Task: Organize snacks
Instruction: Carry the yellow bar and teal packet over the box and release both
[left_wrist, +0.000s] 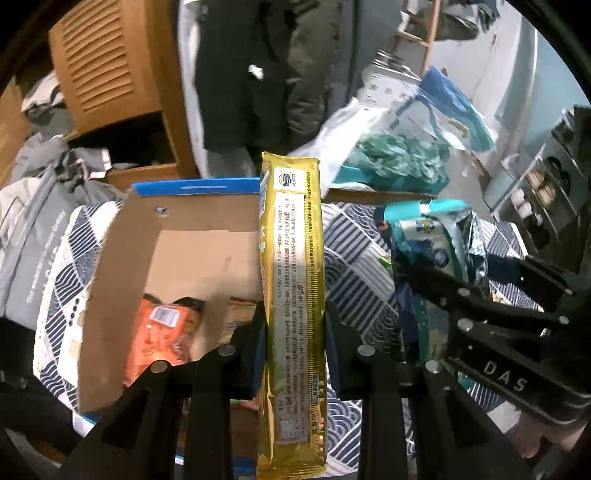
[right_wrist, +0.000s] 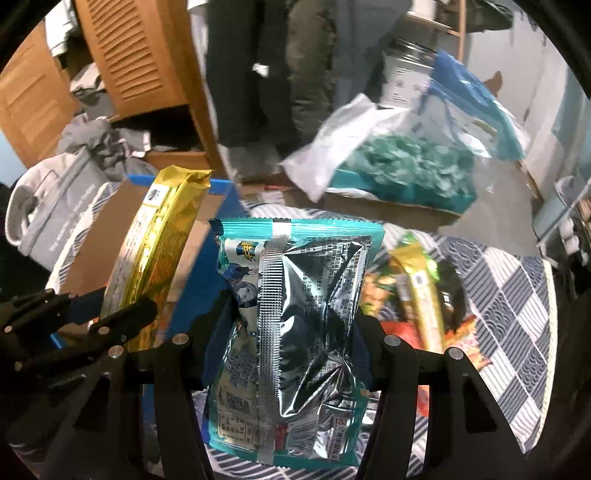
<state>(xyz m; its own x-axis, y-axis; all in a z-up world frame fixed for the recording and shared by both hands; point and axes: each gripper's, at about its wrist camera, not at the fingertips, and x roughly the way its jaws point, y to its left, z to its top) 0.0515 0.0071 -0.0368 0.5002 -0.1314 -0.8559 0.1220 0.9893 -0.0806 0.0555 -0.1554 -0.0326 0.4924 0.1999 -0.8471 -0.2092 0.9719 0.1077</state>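
My left gripper (left_wrist: 294, 332) is shut on a long gold snack pack (left_wrist: 293, 295), held upright over the right edge of an open cardboard box (left_wrist: 122, 258) with a blue rim. An orange snack bag (left_wrist: 162, 336) lies inside the box. My right gripper (right_wrist: 293, 325) is shut on a teal and silver snack bag (right_wrist: 295, 332), held above the bed just right of the box. The gold pack (right_wrist: 155, 251) and the left gripper (right_wrist: 110, 317) show at the left of the right wrist view. The teal bag (left_wrist: 432, 236) and right gripper (left_wrist: 443, 291) show at the right of the left wrist view.
More snack packs (right_wrist: 417, 291) lie on the blue and white patterned bedspread (right_wrist: 509, 295) at the right. A grey hoodie (left_wrist: 33, 236) lies left of the box. A wooden louvred cabinet (left_wrist: 107, 62) and a box with green stuff (right_wrist: 402, 166) stand behind.
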